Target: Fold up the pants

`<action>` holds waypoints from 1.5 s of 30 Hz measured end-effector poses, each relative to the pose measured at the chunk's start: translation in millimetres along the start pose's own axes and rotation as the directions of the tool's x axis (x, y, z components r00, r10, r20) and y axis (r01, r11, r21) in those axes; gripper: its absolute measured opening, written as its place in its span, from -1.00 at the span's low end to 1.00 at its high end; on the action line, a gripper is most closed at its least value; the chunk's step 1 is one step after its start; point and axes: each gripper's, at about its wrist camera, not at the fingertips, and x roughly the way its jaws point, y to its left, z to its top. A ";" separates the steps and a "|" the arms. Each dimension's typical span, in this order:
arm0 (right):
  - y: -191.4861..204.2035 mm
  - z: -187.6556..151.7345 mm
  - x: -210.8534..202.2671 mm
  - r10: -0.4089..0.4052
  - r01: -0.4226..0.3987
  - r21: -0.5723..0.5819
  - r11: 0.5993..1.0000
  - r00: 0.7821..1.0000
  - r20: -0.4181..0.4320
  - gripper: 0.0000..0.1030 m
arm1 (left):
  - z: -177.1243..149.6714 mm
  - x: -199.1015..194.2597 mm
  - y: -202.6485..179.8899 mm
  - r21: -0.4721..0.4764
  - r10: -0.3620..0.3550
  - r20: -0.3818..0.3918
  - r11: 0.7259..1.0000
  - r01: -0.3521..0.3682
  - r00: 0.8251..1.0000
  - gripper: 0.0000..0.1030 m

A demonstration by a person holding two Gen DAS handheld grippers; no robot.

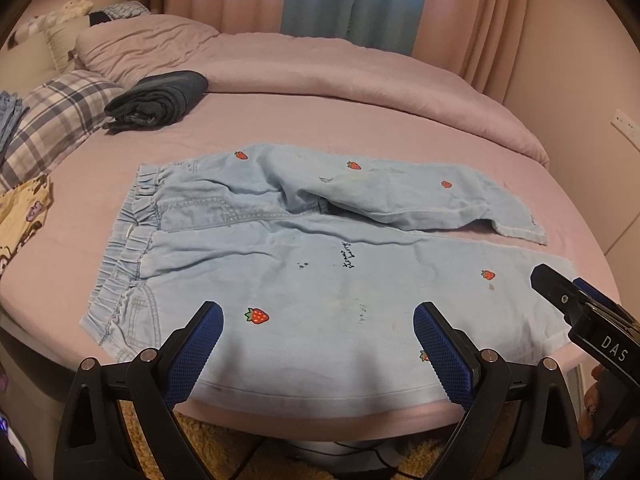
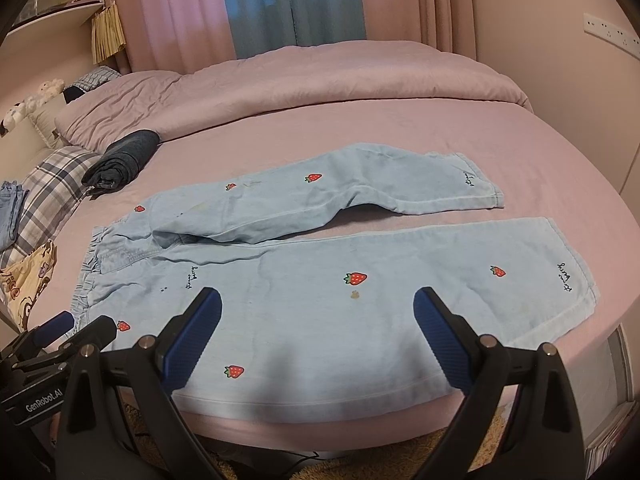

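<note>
Denim pants (image 1: 320, 264) beneath both open tongs

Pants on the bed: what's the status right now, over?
Left gripper open, right gripper open, both empty. Pants spread unfolded on bed, far leg rumpled. Dark folded garment lies clear of them.

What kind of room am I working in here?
Most likely a bedroom: the light blue pants lie spread on a bed with a pink sheet, a plaid pillow at its left end, and curtains hanging behind.
</note>
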 end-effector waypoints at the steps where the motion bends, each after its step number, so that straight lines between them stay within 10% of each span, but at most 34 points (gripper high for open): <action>1: -0.8 -0.1 -0.2 0.002 -0.002 0.003 1.000 1.000 0.004 0.88 | 0.0 0.0 0.0 0.001 -0.001 0.000 1.000 0.001 1.000 0.88; 37: -16.3 -1.4 6.7 -0.023 0.023 0.045 0.999 1.000 -0.011 0.85 | -1.1 16.6 -0.4 0.017 -0.002 -0.043 1.000 0.003 0.999 0.80; 45: -95.1 -1.6 7.9 -0.144 0.147 0.147 0.978 0.989 -0.027 0.77 | 14.5 32.0 55.5 -0.077 0.051 -0.062 0.995 -0.056 0.997 0.80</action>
